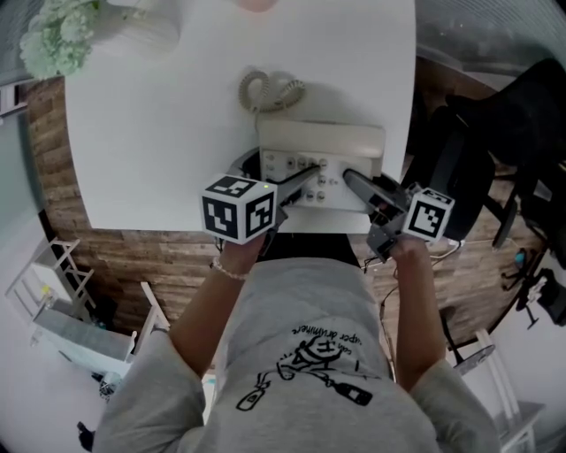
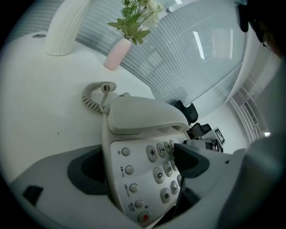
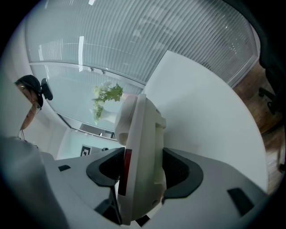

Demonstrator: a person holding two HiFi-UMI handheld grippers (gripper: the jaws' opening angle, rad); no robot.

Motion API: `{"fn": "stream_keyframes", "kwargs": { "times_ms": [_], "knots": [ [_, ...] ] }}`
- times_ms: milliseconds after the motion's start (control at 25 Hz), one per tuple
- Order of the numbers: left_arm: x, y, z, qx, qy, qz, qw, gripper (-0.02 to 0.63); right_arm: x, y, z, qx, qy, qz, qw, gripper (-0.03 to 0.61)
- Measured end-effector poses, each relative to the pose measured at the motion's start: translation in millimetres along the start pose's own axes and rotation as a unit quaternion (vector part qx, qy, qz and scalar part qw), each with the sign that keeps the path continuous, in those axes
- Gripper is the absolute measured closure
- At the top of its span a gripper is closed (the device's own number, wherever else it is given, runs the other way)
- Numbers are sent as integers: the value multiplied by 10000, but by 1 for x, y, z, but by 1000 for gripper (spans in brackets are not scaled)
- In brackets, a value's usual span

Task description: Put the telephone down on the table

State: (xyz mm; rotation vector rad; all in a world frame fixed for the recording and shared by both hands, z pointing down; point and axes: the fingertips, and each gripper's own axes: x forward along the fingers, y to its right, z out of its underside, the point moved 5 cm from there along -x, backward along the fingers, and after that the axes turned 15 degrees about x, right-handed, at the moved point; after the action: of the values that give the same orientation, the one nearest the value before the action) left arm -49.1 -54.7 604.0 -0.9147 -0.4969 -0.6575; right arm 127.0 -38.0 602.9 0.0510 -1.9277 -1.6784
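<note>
The beige desk telephone (image 1: 323, 146) lies flat on the white table (image 1: 159, 133) near its front edge, with the handset (image 2: 143, 118) on its cradle and the coiled cord (image 1: 265, 88) behind it. My left gripper (image 1: 279, 177) is open wide around the phone's left front corner (image 2: 134, 179): one pad hovers over the keypad, the other stands off the left side. My right gripper (image 1: 367, 199) is shut on the phone's right edge (image 3: 143, 147), a pad against each face.
A vase of pale flowers (image 1: 57, 40) and a white ribbed object (image 1: 146, 26) stand at the table's far left. A black office chair (image 1: 495, 150) is to the right of the table. The table's front edge runs just below the phone.
</note>
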Motion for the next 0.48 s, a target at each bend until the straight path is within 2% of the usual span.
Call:
{"fn": "stream_keyframes", "kwargs": {
  "times_ms": [480],
  "knots": [
    [-1, 2, 2, 55, -141, -303, 9994, 158, 0, 4, 1, -31, -56, 39, 10000, 298]
  ]
}}
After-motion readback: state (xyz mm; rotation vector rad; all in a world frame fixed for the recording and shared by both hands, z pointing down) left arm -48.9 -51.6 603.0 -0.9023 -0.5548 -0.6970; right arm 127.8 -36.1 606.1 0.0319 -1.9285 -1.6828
